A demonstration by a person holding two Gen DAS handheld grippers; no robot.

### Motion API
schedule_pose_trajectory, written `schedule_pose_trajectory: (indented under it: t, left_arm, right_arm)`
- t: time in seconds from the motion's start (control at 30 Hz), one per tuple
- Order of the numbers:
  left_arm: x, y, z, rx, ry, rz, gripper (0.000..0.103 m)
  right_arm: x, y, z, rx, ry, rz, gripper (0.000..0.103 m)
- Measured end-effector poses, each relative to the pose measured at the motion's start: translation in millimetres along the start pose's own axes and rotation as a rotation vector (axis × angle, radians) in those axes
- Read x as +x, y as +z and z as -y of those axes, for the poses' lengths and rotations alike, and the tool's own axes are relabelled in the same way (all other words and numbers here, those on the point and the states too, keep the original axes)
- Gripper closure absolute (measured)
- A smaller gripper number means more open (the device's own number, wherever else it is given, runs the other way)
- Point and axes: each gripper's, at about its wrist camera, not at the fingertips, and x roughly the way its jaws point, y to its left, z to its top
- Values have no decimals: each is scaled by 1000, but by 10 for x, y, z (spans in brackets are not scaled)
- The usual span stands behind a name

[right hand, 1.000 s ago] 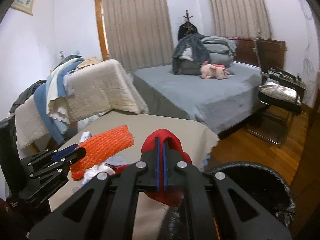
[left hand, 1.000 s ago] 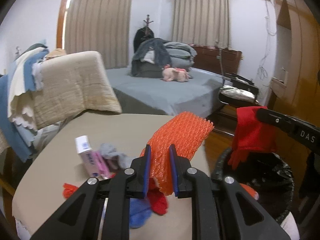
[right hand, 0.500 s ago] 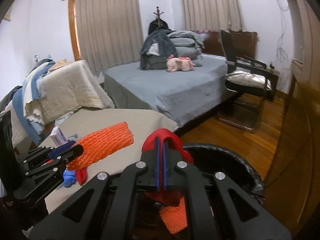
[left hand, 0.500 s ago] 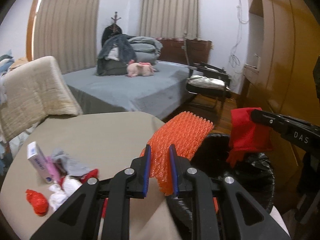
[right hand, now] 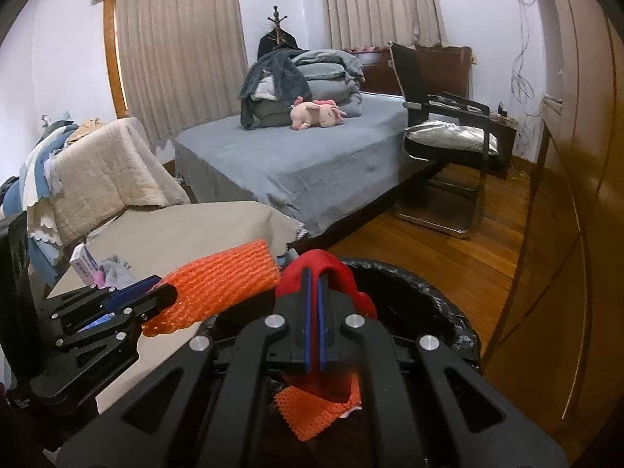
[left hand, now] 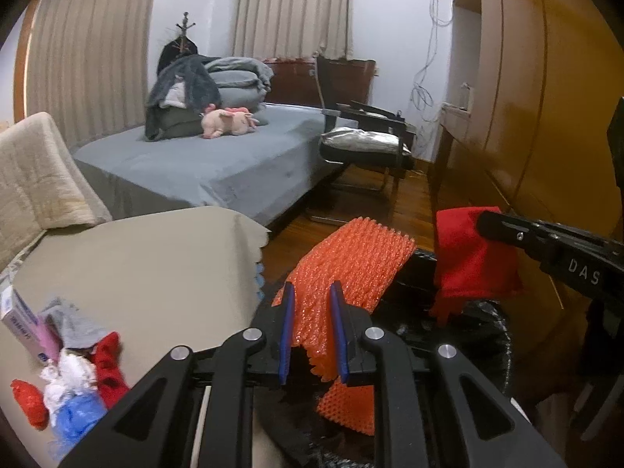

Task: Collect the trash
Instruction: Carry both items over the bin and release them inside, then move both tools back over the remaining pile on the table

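Note:
My left gripper [left hand: 311, 296] is shut on an orange foam net [left hand: 351, 265], held over the near rim of a black-lined trash bin [left hand: 491, 323]. The right gripper [right hand: 312, 273] is shut on a red cloth [right hand: 331, 269] above the same bin [right hand: 440, 300]; in the left wrist view that red cloth [left hand: 472, 257] hangs from the right gripper's tip. Another orange net piece [right hand: 312, 409] lies inside the bin. More trash sits on the beige table [left hand: 156, 265]: a small white-and-pink box [left hand: 23, 319], grey, white, red and blue scraps [left hand: 78, 374].
A bed [right hand: 312, 160] with folded blankets and a pink plush toy stands behind the table. A chair [right hand: 448, 136] is on the wooden floor to the right. A wooden wardrobe [right hand: 577, 195] lines the right side. A cloth-draped seat [right hand: 105, 171] is at the left.
Both grippers have swung right, off the table and over the bin, each keeping its hold. The table's trash has slid to the left edge of view.

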Motion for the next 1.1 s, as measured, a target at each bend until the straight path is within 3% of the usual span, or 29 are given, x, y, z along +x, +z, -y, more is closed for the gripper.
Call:
schedule_pose_trajectory:
  t: [0.3, 0.43, 0.57, 0.6, 0.67, 0.77, 0.83, 0.93, 1.1]
  left_arm:
    - [184, -12, 100, 20, -39, -30, 85]
    - [252, -10, 58, 7, -61, -46, 64]
    - [266, -39, 33, 5, -64, -54, 53]
    - [254, -43, 11, 2, -62, -51, 52]
    - [223, -54, -3, 3, -53, -45, 46]
    - [166, -70, -65, 1, -35, -40, 39]
    - [110, -76, -121, -7, -21, -30, 33]
    - [-25, -90, -233, -29, 10, 3, 20]
    - [-247, -92, -429, -61, 68, 37, 8]
  right_arm:
    - [103, -117, 174, 19, -26, -39, 101]
    - [170, -161, 239, 23, -46, -76, 94]
    - [217, -274, 318, 34, -67, -126, 65]
    - [215, -296, 326, 37, -76, -128, 63]
    - [225, -338, 334, 37, -85, -148, 39]
    - [207, -366, 329, 35, -96, -144, 35]
    - [172, -365, 293, 37, -107, -122, 18]
    - [111, -317, 194, 27, -100, -77, 9]
    - [61, -189, -29, 8, -60, -11, 6]
